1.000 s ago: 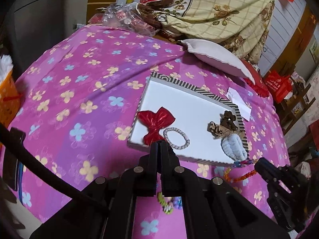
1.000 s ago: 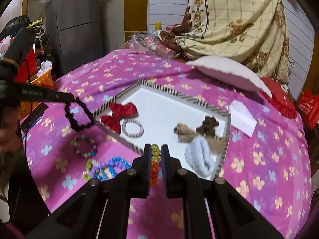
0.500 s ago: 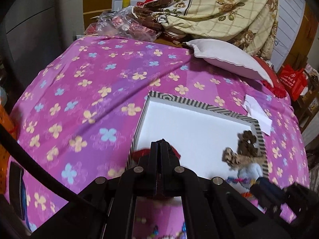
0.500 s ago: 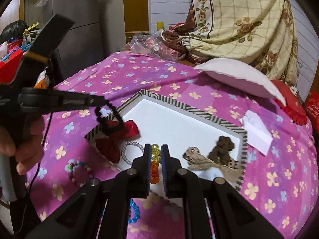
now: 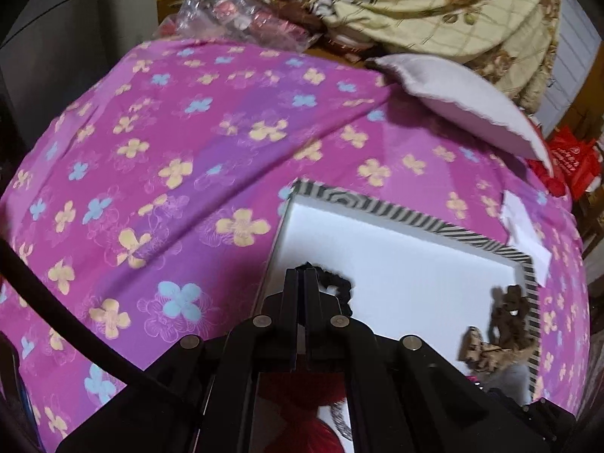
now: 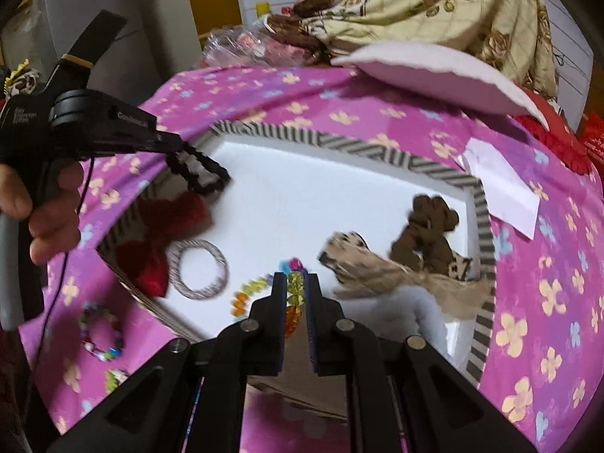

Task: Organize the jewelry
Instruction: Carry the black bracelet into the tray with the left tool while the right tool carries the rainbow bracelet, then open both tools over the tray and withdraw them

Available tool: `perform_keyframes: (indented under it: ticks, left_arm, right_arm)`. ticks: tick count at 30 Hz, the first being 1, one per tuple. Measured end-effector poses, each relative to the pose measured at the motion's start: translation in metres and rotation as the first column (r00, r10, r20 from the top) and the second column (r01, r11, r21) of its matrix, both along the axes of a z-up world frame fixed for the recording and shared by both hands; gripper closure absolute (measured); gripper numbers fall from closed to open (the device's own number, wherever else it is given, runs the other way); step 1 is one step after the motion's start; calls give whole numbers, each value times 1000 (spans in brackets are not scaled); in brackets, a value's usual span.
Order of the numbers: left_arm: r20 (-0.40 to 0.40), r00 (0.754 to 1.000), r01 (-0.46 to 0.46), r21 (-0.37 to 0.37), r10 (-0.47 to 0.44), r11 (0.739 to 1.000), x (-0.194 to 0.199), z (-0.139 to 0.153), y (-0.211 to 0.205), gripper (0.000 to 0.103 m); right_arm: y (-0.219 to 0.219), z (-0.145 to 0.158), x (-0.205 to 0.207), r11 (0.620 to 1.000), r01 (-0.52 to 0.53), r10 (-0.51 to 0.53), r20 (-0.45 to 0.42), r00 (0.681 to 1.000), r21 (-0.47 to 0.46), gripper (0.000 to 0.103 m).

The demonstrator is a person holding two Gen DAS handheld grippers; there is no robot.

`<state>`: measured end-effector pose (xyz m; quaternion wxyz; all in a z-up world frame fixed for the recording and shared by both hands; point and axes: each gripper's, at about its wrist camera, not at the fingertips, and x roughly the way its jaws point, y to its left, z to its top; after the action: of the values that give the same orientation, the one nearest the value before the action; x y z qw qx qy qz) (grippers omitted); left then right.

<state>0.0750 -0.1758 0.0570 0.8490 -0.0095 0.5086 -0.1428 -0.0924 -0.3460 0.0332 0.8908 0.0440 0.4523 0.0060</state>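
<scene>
Moved: both grippers came down over the tray since a second ago
Left gripper: clamped tight on a black scrunchie, hanging over the tray's 10 o'clock corner
Right gripper: pinching a bead bracelet, low over the tray's 6 o'clock edge
Tray: red bow and ring band at 8 o'clock, brown scrunchie at 3

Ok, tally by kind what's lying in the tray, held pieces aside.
Bows: 2 (red bow, tan bow)
Scrunchies: 2 (brown scrunchie, pale scrunchie)
Ring hair ties: 1 (grey tie)
Total: 5
</scene>
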Motion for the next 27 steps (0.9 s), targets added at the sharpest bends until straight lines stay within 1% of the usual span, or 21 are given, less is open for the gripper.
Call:
perform_keyframes:
  ticks: [4,6,8,10,12,13,15,22,27]
  left_arm:
    - [-14,1000,-10,33,11,999,3,-14,-1,103]
    - [-12,999,-33,34,34,999,4,-18,1,103]
    - [-17,999,-51,16,52,999,5,-19,4,103]
    - [-29,998,-51,-14,51,999,5,-17,8,97]
    - [-25,999,-34,-35,33,999,0,-12,9,88]
    - [-19,999,-33,-36,33,999,-2,-9,10,87]
    - [2,999,-35,-28,35,999,-10,-1,12,80]
    - [77,997,-29,-13,30,1000,-43,27,29,80]
    - [108,994,-33,30,30,999,-73,35,40,80]
  right_arm:
    - [-6,-10,-1,1000,26,-26,-17,1000,8,93]
    - [-6,-12,-4,999,26,-25,-19,1000,31,86]
    - [-5,-11,-7,999,24,-24,-11,1000,28,72]
    - [-4,-7,-11,999,26,-26,-1,1000,21,66]
    - [-2,0,-17,999,24,-25,12,1000,31,61]
    - [-1,2,-20,999,23,-24,17,1000,35,59]
    - [1,7,-25,999,20,-21,25,999,37,57]
    - [8,21,-44,999,29,-32,49,998,45,48]
    - [14,27,-55,999,30,-33,53,998,45,45]
